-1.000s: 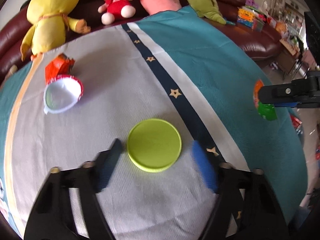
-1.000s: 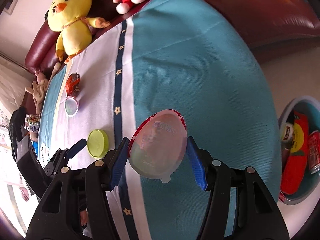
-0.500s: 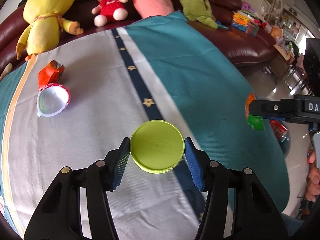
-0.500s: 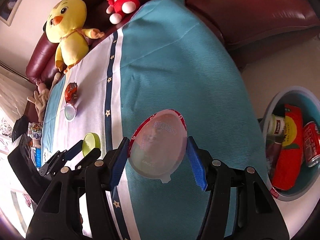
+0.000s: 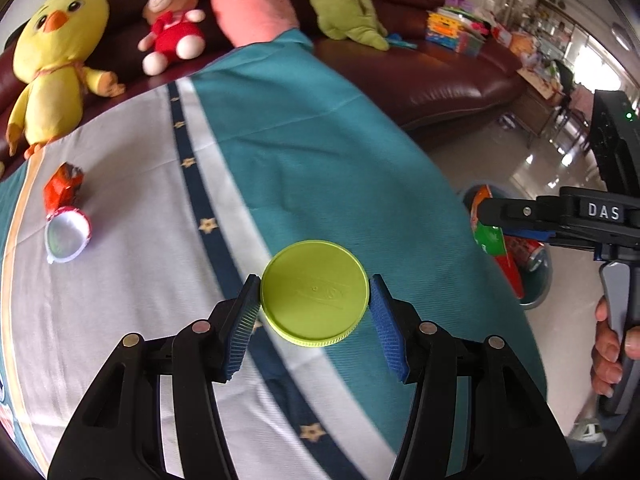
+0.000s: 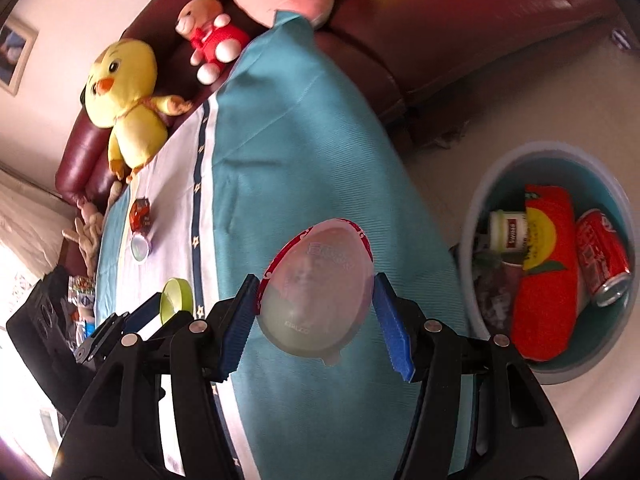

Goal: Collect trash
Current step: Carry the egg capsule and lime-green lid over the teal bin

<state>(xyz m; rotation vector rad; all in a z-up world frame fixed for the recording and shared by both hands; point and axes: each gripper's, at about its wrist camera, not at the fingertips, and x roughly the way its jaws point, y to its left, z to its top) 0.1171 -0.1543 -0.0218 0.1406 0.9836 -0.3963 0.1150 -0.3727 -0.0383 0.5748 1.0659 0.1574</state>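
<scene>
Currently, green lid is pinched by left gripper, egg-shaped cup by right gripper; both are best released only once past table edge, squarely over bin.

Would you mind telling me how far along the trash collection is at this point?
Done: the bin on the floor already holds a soda can, a red packet and a small jar. In hand: the left gripper grips a green lid; the right gripper grips a clear plastic cup. Left: an orange wrapper and a foil-rimmed cup lie on the tablecloth.
</scene>
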